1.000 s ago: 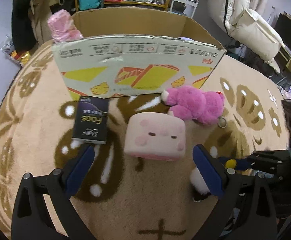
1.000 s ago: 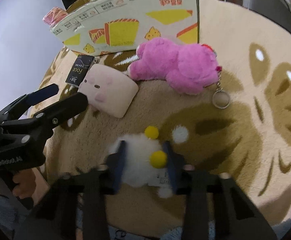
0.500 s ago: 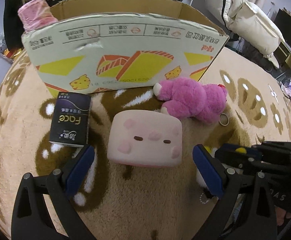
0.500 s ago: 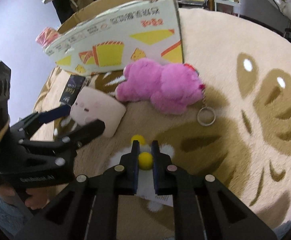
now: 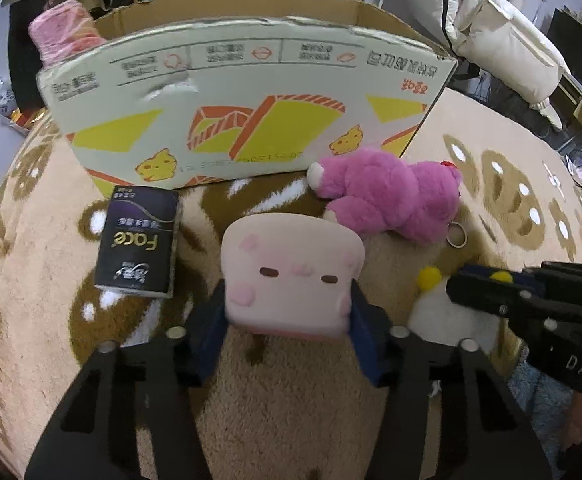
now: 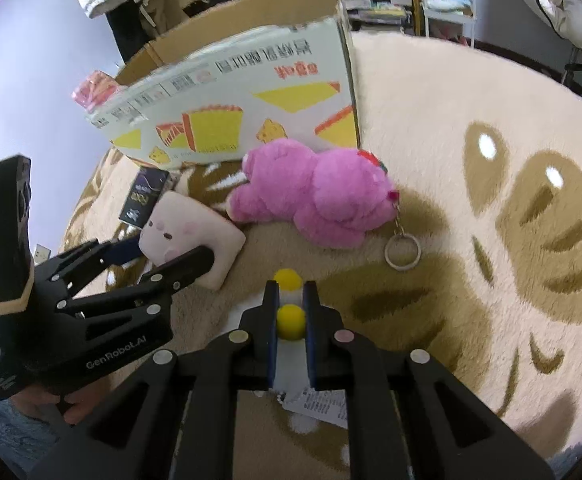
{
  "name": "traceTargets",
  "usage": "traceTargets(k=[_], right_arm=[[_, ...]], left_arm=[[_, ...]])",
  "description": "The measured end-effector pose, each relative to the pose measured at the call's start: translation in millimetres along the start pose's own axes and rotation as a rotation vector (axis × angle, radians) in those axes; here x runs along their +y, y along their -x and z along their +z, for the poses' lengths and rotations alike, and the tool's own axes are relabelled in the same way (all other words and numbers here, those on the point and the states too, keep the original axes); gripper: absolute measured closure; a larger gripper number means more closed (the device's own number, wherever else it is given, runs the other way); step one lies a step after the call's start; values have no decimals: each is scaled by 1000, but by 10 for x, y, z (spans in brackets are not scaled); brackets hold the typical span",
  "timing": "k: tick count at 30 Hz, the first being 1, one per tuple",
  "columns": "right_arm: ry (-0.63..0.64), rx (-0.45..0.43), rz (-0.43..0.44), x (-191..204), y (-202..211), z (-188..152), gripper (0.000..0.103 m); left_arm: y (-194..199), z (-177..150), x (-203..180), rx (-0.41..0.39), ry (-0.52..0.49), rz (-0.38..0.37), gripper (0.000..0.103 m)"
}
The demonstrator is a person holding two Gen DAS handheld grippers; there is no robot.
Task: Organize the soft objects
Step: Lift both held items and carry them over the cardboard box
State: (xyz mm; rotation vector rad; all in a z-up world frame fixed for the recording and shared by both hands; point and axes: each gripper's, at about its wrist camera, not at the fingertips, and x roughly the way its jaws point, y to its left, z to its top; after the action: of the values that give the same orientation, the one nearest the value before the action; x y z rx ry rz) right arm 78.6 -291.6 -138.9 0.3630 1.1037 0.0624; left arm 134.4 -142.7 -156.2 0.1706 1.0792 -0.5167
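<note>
On the rug by the cardboard box [image 5: 251,92], left gripper [image 5: 287,316] is closing around the pink square plushie [image 5: 291,276] while right gripper [image 6: 291,312] pinches the white plush [image 5: 451,320] (both probably box-bound).

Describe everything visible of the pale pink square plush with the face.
The pink square plush is a soft, cushion-like block, pale pink, with two small dark eyes and rosy cheek patches. It stands propped on the patterned rug, face toward the left camera, in front of the cardboard box, beside the magenta bear. The left tongs are closing, pads pressing its two sides.
</note>
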Motion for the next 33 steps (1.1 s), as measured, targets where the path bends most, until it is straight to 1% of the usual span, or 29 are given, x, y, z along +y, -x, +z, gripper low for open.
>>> traceTargets(k=[3, 5, 7, 11, 13, 17, 21, 24, 26, 29, 31, 33], right_arm=[[36, -58, -10, 62, 124, 5, 91], [35, -74, -14, 84, 172, -1, 91], [34, -88, -10, 88, 218, -21, 91], [51, -129, -14, 132, 320, -29, 91], [82, -162, -37, 206, 381, -40, 91], [113, -204, -41, 315, 495, -44, 91], [122, -246, -26, 377, 642, -5, 91], [121, -283, -26, 409, 800, 52, 91], [124, -303, -25, 430, 888, 88, 91], [135, -337, -22, 477, 1039, 177, 91], [147, -359, -27, 512, 1139, 259, 91], [159, -380, -27, 536, 1239, 355, 91]], left_arm=[[71, -35, 15, -2, -7, 34, 57], [141, -59, 6, -15, -27, 73, 57], [217, -75, 27, -26, -26, 86, 57], [407, -95, 98, -48, 21, 104, 57], [513, -110, 123, -50, 48, 115, 57], [814, -197, 178, -89, 102, 142, 57], [1074, -222, 179, -120, 117, 182, 57], [1249, -178, 146, -161, 103, 217, 56], [1365, -136, 152, -195, 114, 229, 56], [1464, -55, 174, -216, 120, 236, 56], [1532, 16, 172, -235, 103, 257, 56], [1603, 78, 179, -252, 96, 257, 56]])
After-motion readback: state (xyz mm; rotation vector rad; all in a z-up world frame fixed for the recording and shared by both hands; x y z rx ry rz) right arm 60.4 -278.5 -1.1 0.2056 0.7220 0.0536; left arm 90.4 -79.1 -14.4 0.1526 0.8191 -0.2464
